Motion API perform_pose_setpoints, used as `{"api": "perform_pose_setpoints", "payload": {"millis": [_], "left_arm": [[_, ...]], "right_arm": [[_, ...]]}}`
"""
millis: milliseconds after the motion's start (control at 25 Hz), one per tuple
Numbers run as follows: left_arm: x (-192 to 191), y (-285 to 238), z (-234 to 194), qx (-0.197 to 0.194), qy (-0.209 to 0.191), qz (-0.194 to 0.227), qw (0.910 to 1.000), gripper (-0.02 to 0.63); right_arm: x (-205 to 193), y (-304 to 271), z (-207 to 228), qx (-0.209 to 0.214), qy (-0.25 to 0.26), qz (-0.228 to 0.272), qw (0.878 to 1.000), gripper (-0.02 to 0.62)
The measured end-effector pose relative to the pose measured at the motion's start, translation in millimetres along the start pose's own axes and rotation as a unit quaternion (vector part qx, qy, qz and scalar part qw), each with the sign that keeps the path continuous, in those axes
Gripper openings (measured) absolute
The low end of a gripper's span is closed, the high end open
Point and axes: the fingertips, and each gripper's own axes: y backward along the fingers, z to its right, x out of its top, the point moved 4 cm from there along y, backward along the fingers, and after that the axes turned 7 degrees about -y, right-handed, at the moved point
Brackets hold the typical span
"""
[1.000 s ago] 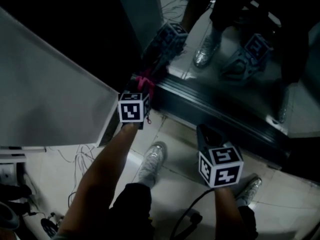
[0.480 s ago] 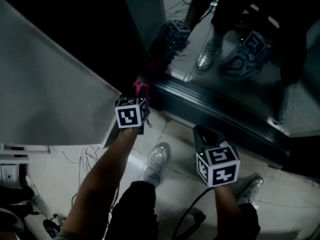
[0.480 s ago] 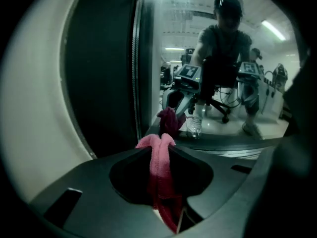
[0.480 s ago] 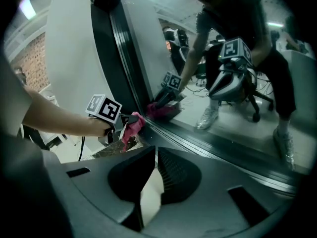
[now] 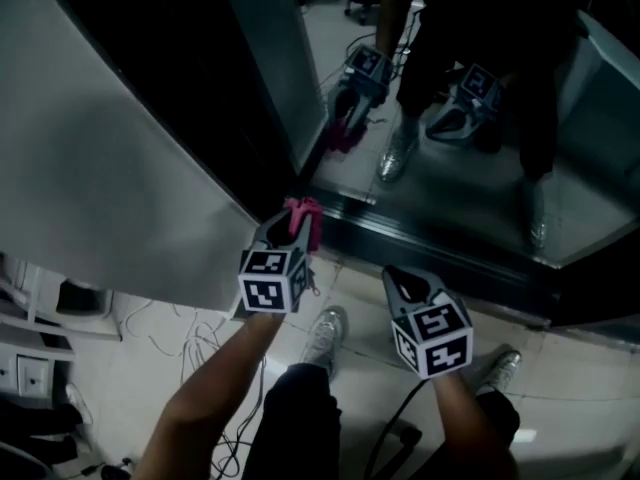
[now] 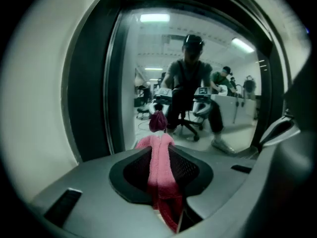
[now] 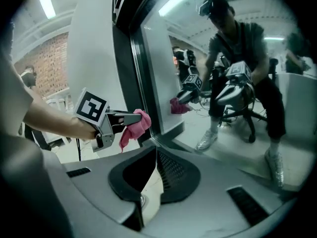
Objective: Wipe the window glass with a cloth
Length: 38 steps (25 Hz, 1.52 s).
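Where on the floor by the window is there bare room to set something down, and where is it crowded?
Bare tiles lie right of the right shoe, below the window sill. Left of the left arm, cables crowd the floor.

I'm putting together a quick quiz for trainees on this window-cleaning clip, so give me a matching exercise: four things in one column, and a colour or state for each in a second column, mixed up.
Column one
1. cloth
2. left gripper
3. right gripper
4. glass

Column two
A. open, nothing between its jaws
B. reflects both grippers
C. pink
D. shut on the cloth

Pairs: 1-C, 2-D, 3-A, 4-B
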Motion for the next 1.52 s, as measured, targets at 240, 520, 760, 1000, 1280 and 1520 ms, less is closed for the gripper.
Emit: {"api": "perform_pose_setpoints", "payload": {"millis": [240,520,760,1000,1280,1520], "left_arm": [[85,66,52,-0.058,-0.027,0.073,0.9953,0.092],[164,127,109,-0.112,-0.039,0.129,0.9846,0.093],[225,184,157,-0.158,-0.053,0.158,0.9732,0.094],[265,236,209,-0.204,-0.046,0.188,0.9597,0.094],[261,290,253,-0.242,-0.045,0.202,0.9481,0.095],[245,301,272,-0.249,-0.047,0.193,0.9479,0.095]], "right_arm": [[39,65,-15,-0.025,-0.002,0.052,0.998,0.000],[96,154,-14,-0.051,0.000,0.132,0.990,0.000],[133,241,-24,-0.071,0.020,0.197,0.978,0.000],[147,311,-39,-0.092,0.061,0.231,0.967,0.000],[125,374,-48,-0.104,0.058,0.252,0.960,0.000],[99,387,-49,-0.074,0.015,0.266,0.961,0.000]]}}
